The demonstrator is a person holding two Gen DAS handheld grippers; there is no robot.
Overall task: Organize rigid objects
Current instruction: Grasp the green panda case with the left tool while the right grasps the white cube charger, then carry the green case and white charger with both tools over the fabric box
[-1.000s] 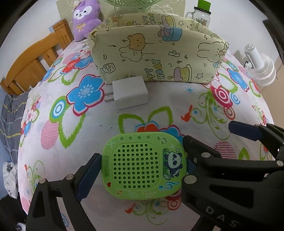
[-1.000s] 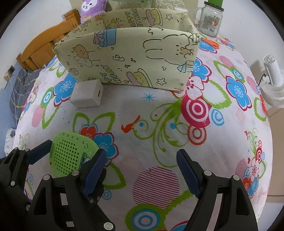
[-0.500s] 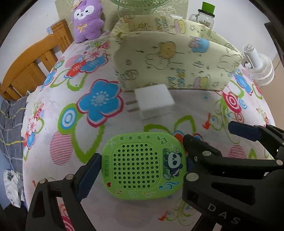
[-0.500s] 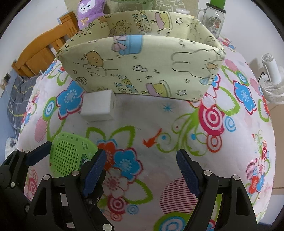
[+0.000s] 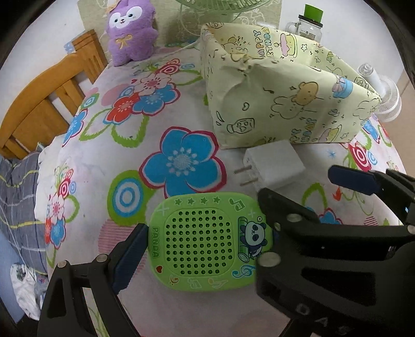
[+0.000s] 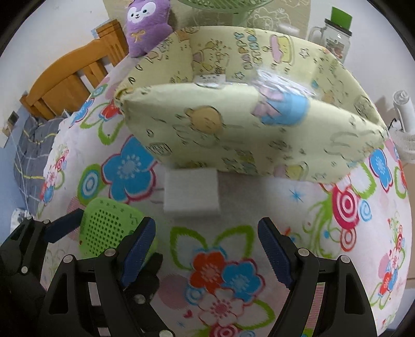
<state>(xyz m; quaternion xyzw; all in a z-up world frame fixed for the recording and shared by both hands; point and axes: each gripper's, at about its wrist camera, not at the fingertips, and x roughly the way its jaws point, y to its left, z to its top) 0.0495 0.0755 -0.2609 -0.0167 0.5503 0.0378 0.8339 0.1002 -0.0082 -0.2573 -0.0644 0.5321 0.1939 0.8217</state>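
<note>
My left gripper (image 5: 205, 248) is shut on a green panda speaker (image 5: 207, 241), held above the floral tablecloth; it also shows in the right wrist view (image 6: 109, 228). A white charger plug (image 5: 272, 166) lies just ahead by the corner of the pale yellow cartoon-print storage box (image 5: 285, 103). In the right wrist view the charger plug (image 6: 192, 191) sits ahead of my right gripper (image 6: 207, 248), which is open and empty, in front of the box (image 6: 246, 134). A small white item (image 6: 210, 79) lies inside the box.
A purple plush toy (image 5: 129, 33) stands at the back left. A jar with a green lid (image 5: 308, 23) and a white fan (image 5: 381, 93) are behind and right of the box. A wooden chair (image 5: 44, 103) stands at the table's left edge.
Both grippers have shifted left and risen; the box and charger now appear further right and closer. The left gripper still holds the speaker. The right gripper stays open.
</note>
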